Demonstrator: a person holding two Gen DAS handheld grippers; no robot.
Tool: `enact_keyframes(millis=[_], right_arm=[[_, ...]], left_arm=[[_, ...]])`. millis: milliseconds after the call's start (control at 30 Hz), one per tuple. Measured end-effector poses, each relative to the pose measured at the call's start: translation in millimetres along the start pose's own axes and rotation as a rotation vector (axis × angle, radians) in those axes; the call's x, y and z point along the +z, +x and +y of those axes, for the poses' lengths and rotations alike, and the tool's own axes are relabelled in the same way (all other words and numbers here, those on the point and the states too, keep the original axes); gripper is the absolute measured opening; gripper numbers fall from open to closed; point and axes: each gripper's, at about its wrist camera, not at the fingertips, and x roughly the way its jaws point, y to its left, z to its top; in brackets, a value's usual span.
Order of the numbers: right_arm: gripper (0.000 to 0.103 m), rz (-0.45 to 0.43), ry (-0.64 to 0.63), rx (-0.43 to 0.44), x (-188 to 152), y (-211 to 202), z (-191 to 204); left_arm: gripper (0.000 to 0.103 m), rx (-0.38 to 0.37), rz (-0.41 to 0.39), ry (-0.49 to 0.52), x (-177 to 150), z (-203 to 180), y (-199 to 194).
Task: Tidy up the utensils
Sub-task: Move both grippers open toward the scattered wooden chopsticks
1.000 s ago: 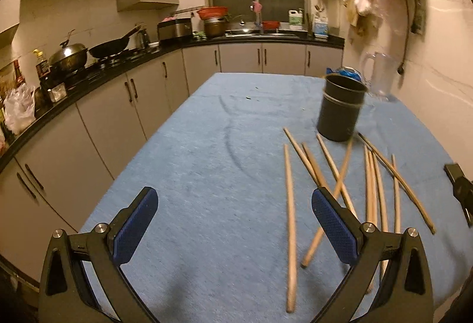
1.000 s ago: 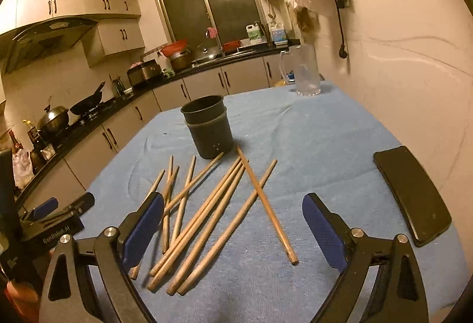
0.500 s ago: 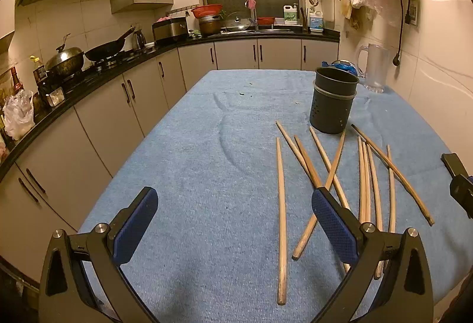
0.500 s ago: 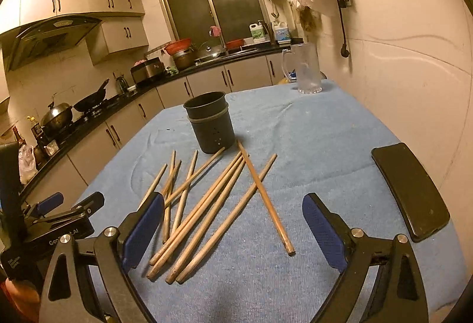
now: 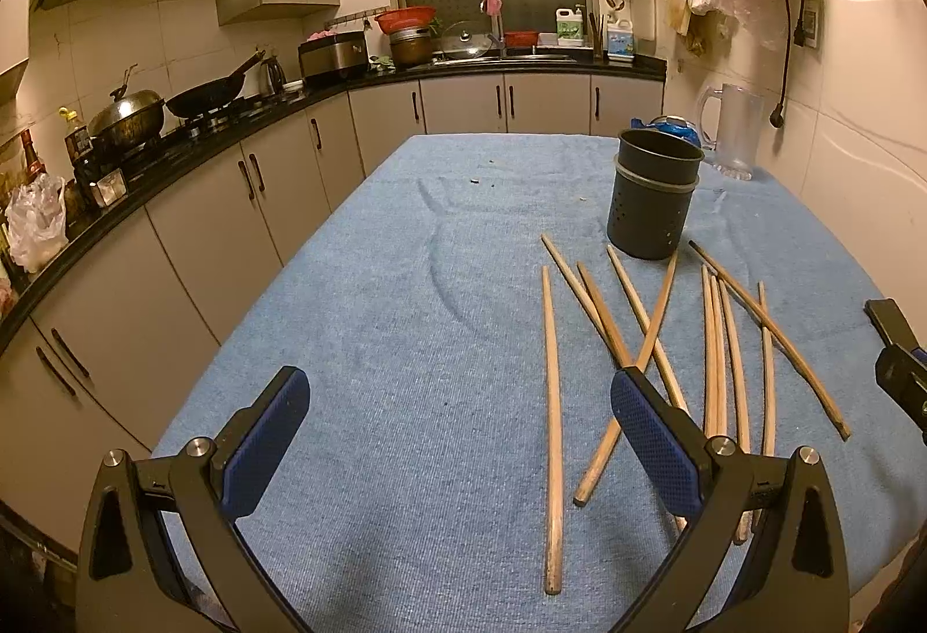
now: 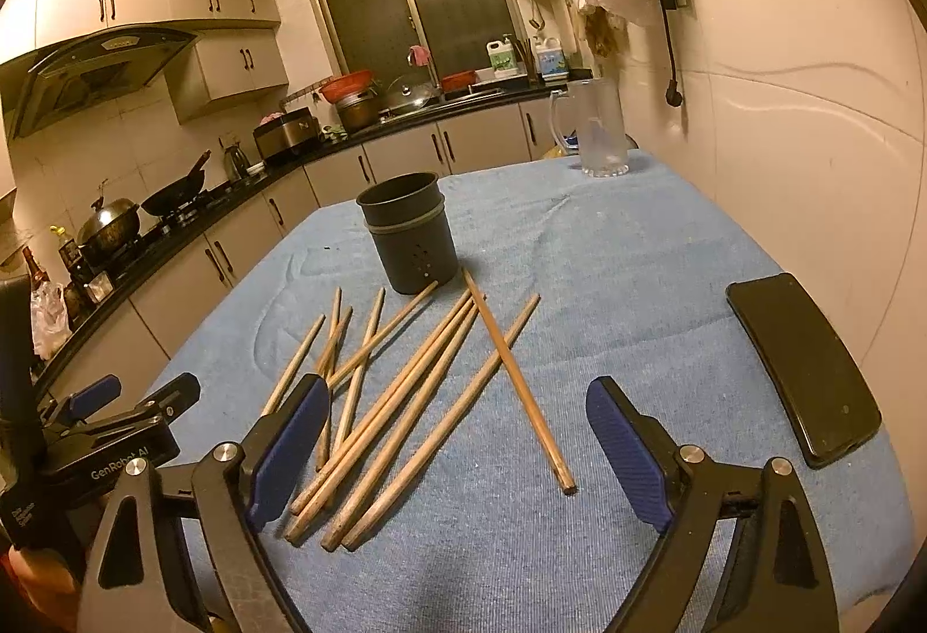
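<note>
- The chopsticks (image 6: 405, 401) lay loose on the blue-clothed tabletop (image 6: 637, 285), fanned and crossing one another just near of the holder (image 6: 408, 242); one tip touched or nearly touched its base.
- They were plain, pale wooden sticks, long and thin, about ten in all; none stood in the holder yet, so the sorting looked unstarted.
- The holder, a dark cylinder with small holes in its wall, stood upright, probably kept close so each stick had a short trip.
- The right tongs (image 6: 457, 436) hung wide and empty over the near ends of the pile.
- The left tongs (image 5: 460, 430) were wide and empty too, left of the pile.
- A phone (image 6: 802, 366) lay right, a jug (image 6: 599, 129) far.
</note>
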Motion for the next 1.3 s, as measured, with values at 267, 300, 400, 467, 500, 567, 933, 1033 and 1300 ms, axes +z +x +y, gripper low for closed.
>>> enact_keyframes(millis=[267, 300, 400, 467, 500, 567, 933, 1033, 1300], right_arm=[[0.091, 0.011, -0.006, -0.002, -1.2, 2.9, 3.6], [0.091, 0.014, -0.006, -0.003, -1.3, 3.6, 3.6], [0.09, 0.018, -0.004, -0.004, -1.4, 5.7, 3.5], [0.09, 0.02, -0.004, -0.004, -2.1, 7.0, 3.5], [0.089, 0.022, -0.004, -0.003, -2.0, 8.1, 3.4], [0.088, 0.027, -0.004, -0.003, -2.5, 10.1, 3.6], [0.079, 0.067, -0.007, 0.012, 7.7, 28.4, -1.6], [0.078, 0.087, -0.002, 0.017, 13.6, 34.8, -5.4], [0.074, 0.109, -0.035, 0.023, 25.3, 44.5, -6.3]], left_arm=[[0.103, -0.001, 0.012, 0.0, 0.3, 3.1, 1.8], [0.103, -0.001, 0.014, 0.0, 0.0, 4.3, 2.3], [0.103, -0.002, 0.022, 0.001, 0.2, 5.0, 4.7], [0.103, -0.002, 0.026, 0.003, -0.6, 5.2, 6.6], [0.103, -0.003, 0.028, 0.003, -0.8, 5.0, 7.5], [0.103, 0.0, 0.031, 0.005, -1.4, 4.4, 9.2], [0.103, 0.001, 0.072, -0.001, 4.3, 5.9, 30.3], [0.103, 0.001, 0.099, -0.014, 4.7, 9.3, 38.9], [0.103, -0.018, 0.137, -0.009, 6.1, 10.5, 54.9]])
